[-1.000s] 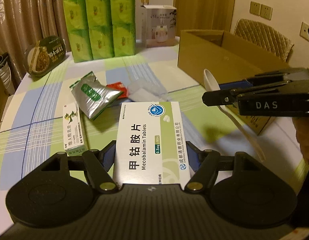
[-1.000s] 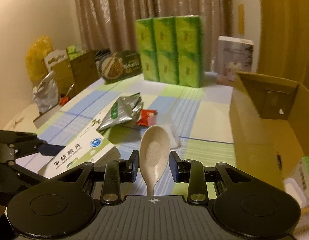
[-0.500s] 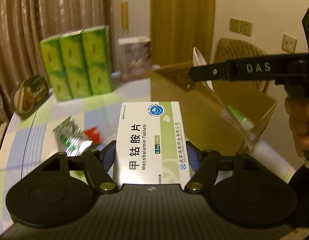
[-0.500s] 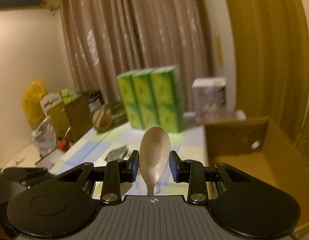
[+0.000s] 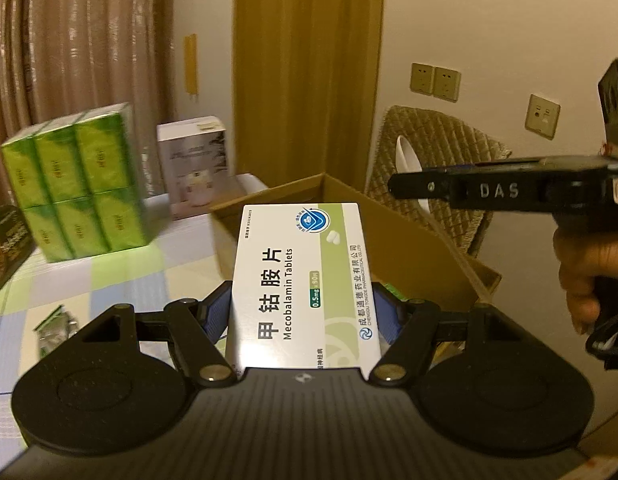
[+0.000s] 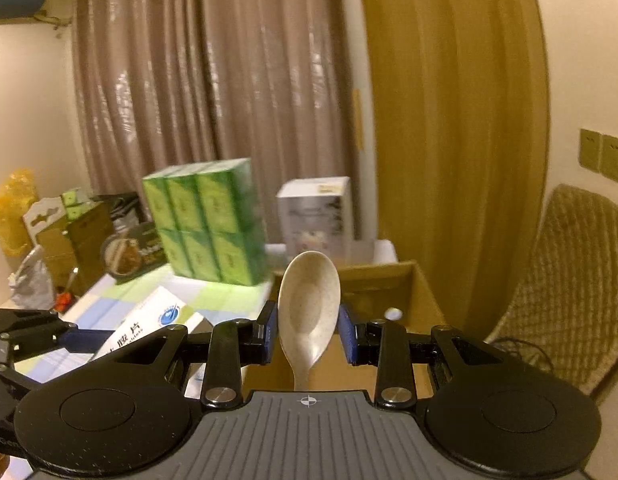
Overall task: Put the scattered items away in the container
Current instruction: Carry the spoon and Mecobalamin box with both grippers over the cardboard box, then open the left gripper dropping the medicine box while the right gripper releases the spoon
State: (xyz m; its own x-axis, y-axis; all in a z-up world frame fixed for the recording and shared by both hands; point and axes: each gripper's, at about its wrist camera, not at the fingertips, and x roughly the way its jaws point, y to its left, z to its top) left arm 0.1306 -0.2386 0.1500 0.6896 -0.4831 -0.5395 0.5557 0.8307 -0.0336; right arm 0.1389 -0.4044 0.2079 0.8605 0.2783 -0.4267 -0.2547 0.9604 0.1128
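Two grippers are both loaded and held up off the table. Between its blue pads the left gripper (image 5: 305,312) pinches a white and green tablet box (image 5: 299,280), held flat in front of the open cardboard box (image 5: 409,240). The right gripper (image 6: 309,332) clamps a beige spoon (image 6: 309,300), bowl pointing up, over the cardboard box's near edge. Green tissue packs (image 5: 73,184) stand on the checked tablecloth (image 5: 121,280) behind.

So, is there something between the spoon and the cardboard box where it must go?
Nothing visible blocks it. The right claw holds the spoon raised, and the cardboard box lies open directly beyond it. The left claw with the tablet box stays off to the side.
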